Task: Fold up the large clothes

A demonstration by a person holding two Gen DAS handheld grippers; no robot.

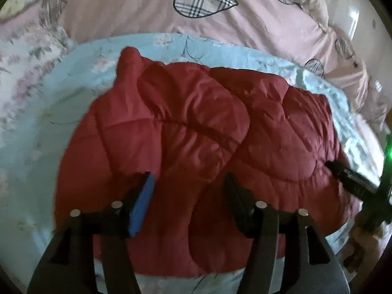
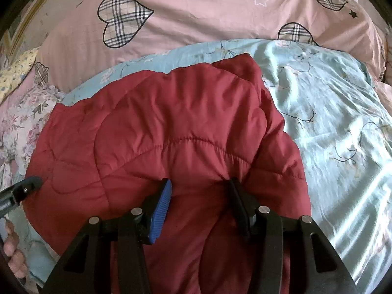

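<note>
A dark red quilted puffer jacket (image 1: 196,127) lies bunched and partly folded on a light blue floral sheet (image 1: 36,134); it also fills the middle of the right wrist view (image 2: 159,134). My left gripper (image 1: 188,181) is open and empty, hovering over the jacket's near edge. My right gripper (image 2: 199,186) is open and empty, over the jacket's near right part. The right gripper's tip also shows at the jacket's right edge in the left wrist view (image 1: 348,176). The left gripper's tip shows at the jacket's left edge in the right wrist view (image 2: 24,186).
A pink duvet with plaid hearts (image 2: 196,12) lies behind the blue sheet (image 2: 343,134). A floral pillow (image 1: 22,56) sits at the far left. A hand (image 2: 13,254) holds the left gripper's handle.
</note>
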